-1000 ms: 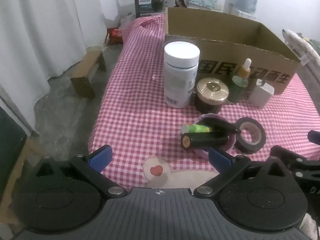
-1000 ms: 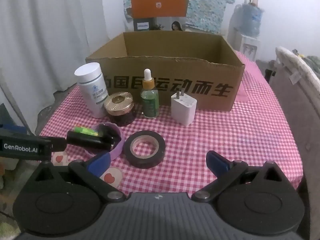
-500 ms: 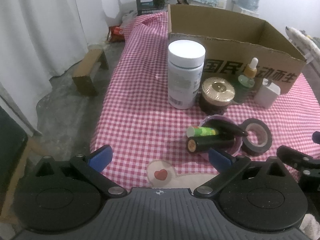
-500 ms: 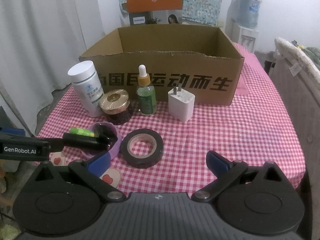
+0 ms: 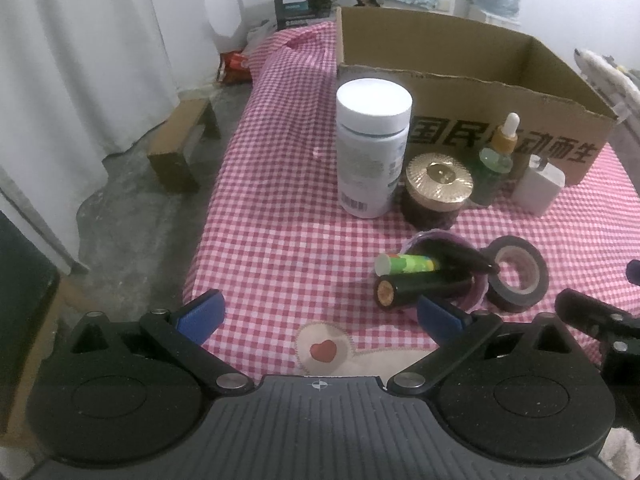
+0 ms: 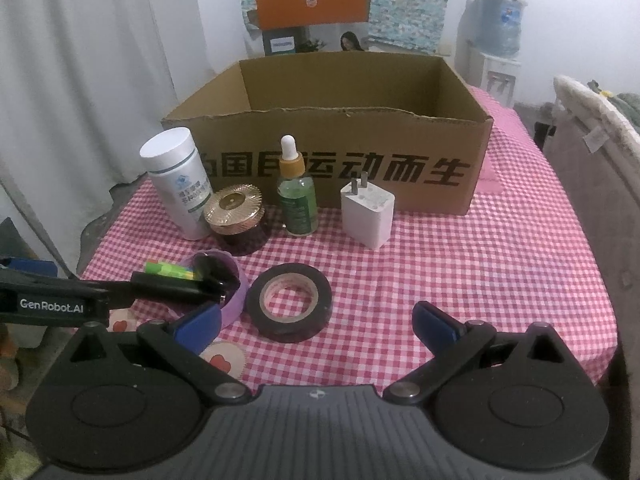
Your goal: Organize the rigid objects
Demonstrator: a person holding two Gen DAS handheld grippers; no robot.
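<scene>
Approach is the only change over the last second: both cameras have closed in on the table, so the box (image 6: 332,160) and the row of things before it fill more of each view. Nothing on the cloth (image 6: 480,272) has shifted. I judge the sorting has not begun; from the right view the box looks empty as far as I can see inside.

Left gripper (image 5: 320,316) is spread wide, holding and touching nothing. Its right finger (image 5: 438,316) sits low in view just in front of the purple cup (image 5: 436,240), which lies on its side with a black tube (image 5: 424,288), a green tube (image 5: 408,265) and a dark pen-like piece spilling from its mouth. Whether that finger touches the cup I cannot tell.

Right gripper (image 6: 320,320) is likewise spread wide and empty. The tape roll (image 6: 289,302) lies flat between its fingers but ahead of them, apart from both.

Behind stand the white bottle (image 6: 178,184), the gold-lidded jar (image 6: 237,216), the dropper bottle (image 6: 297,196) and the charger (image 6: 368,214), all upright, close to the box's front wall.

My guess is that tape is the right side's nearest pick, and the cup pile is the left's.
</scene>
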